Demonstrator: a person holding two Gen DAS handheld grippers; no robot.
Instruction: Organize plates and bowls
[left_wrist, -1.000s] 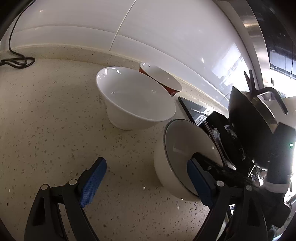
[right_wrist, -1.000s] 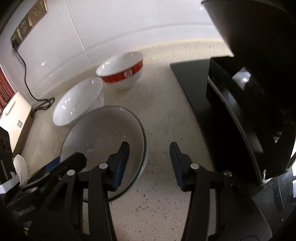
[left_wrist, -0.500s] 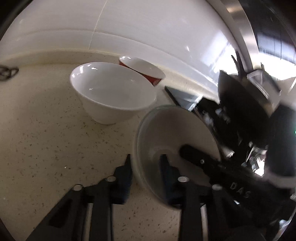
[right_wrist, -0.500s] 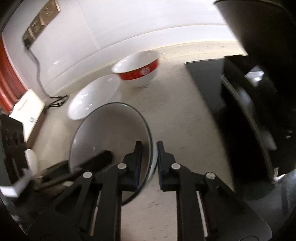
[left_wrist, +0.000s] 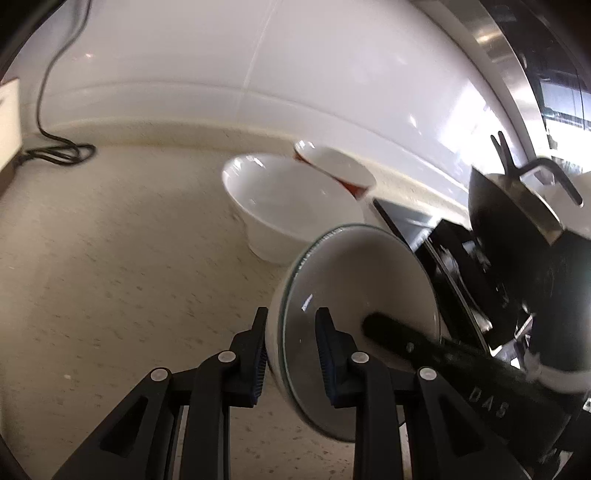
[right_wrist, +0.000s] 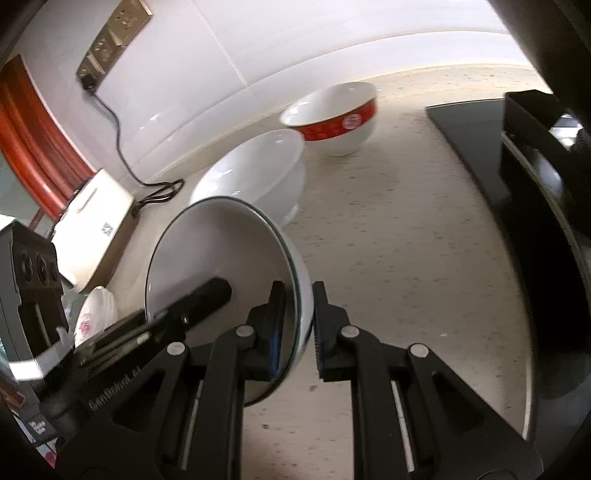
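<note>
Bowls (right_wrist: 255, 177) sit beyond the green-rimmed bowl (right_wrist: 221, 251), rack (right_wrist: 546, 192) beside.

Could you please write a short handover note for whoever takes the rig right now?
Left gripper: shut on the green-rimmed bowl, pinching one side of its rim.
Right gripper: shut on the same bowl's rim at the opposite side, so both hold it, tilted and apparently lifted off the speckled counter.
Plain white bowl stands on the counter just beyond; the red-banded bowl stands behind it near the wall.
The black dish rack is to the right.
Done: the bowl is gripped.
Left: probably place it, then sort the two other bowls.
</note>
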